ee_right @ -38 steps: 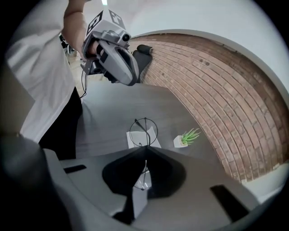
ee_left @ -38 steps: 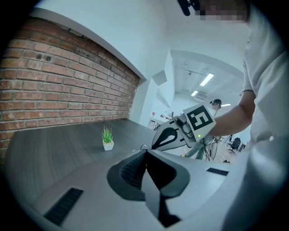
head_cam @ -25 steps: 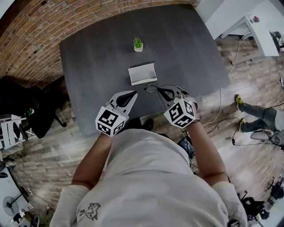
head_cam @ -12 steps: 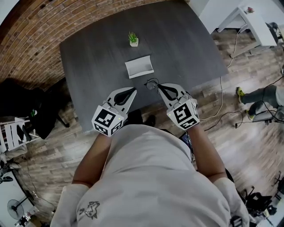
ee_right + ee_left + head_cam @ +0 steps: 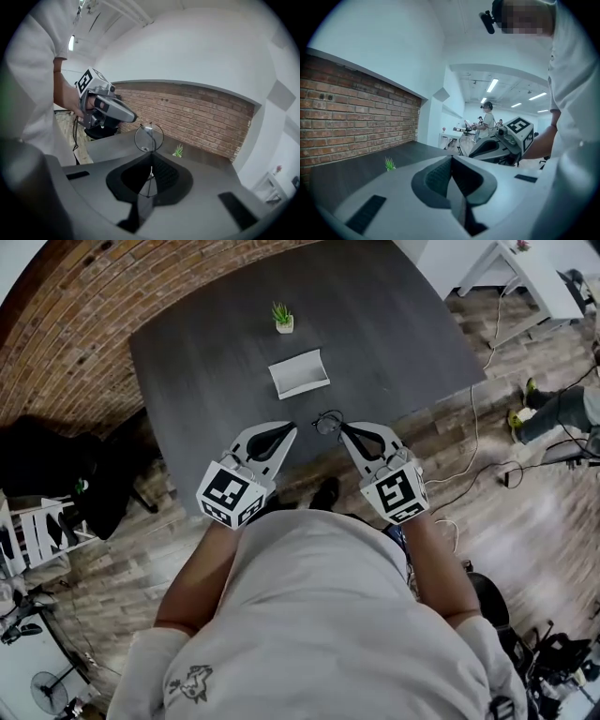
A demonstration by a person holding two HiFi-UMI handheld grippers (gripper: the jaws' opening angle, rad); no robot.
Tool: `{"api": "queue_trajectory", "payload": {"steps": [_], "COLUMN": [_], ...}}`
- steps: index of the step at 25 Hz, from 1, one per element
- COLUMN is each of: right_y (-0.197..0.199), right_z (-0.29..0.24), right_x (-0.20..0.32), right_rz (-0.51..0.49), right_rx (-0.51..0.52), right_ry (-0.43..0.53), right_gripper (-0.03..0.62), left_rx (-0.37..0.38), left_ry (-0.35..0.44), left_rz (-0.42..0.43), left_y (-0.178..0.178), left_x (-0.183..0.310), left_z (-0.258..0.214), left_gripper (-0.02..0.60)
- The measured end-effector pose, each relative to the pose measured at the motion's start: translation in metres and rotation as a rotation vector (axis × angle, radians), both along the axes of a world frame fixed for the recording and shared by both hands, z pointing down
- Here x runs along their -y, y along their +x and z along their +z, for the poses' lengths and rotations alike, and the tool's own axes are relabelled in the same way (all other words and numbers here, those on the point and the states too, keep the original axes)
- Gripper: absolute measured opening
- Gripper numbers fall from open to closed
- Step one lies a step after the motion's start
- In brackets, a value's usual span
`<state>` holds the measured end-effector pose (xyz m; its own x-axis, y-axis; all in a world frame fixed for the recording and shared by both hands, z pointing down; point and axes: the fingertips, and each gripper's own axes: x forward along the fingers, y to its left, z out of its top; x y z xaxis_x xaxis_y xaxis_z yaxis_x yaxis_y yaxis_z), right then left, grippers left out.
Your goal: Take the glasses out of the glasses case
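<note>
Both grippers have lifted and drawn back toward the person since the earlier frame, widening the gap to the case. The right gripper (image 5: 344,428) has its jaws pressed together on the thin wire-framed glasses (image 5: 327,422). It pinches the frame close to one round lens, so the lens stands up just past the jaw tips, held in the air over the near edge of the dark grey table (image 5: 206,352). The white rectangular glasses case (image 5: 299,374) lies open and apparently empty, well apart behind them, near a small green potted plant (image 5: 282,318). The left gripper (image 5: 287,430) hovers just beside the glasses, jaws closed on nothing, probably placed to steady or unfold them.
</note>
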<state>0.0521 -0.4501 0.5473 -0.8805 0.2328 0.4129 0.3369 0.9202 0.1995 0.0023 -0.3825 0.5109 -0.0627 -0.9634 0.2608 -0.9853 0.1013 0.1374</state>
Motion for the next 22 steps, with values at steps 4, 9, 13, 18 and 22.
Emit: {"api": "queue_trajectory", "payload": {"steps": [4,9,13,18,22], "right_y": [0.004,0.009,0.01,0.017,0.024], "right_z": [-0.009,-0.022,-0.031,-0.041,-0.051], "right_x": [-0.014,-0.05,-0.088,-0.127,-0.153], "right_rz": [0.037,0.071,0.092,0.153,0.216], "right_rx": [0.017,0.041,0.05,0.084,0.102], "right_ry": [0.0,-0.006,0.021,0.037,0.071], "right_gripper": [0.012,0.012,0.012,0.012,0.012], "left_rx": [-0.001,0.023,0.018,0.018,0.018], "left_ry": [0.011,0.035,0.04,0.045,0.052], "left_rz": [0.032,0.07,0.085,0.114,0.153], "left_y": [0.002,0.003,0.005,0.005,0.005], "left_x": [-0.012,-0.042,-0.088,-0.144,-0.18], "left_z": [-0.005,-0.023,-0.023,-0.023,-0.024], "left_gripper": [0.011,0.011,0.011,0.011,0.011]}}
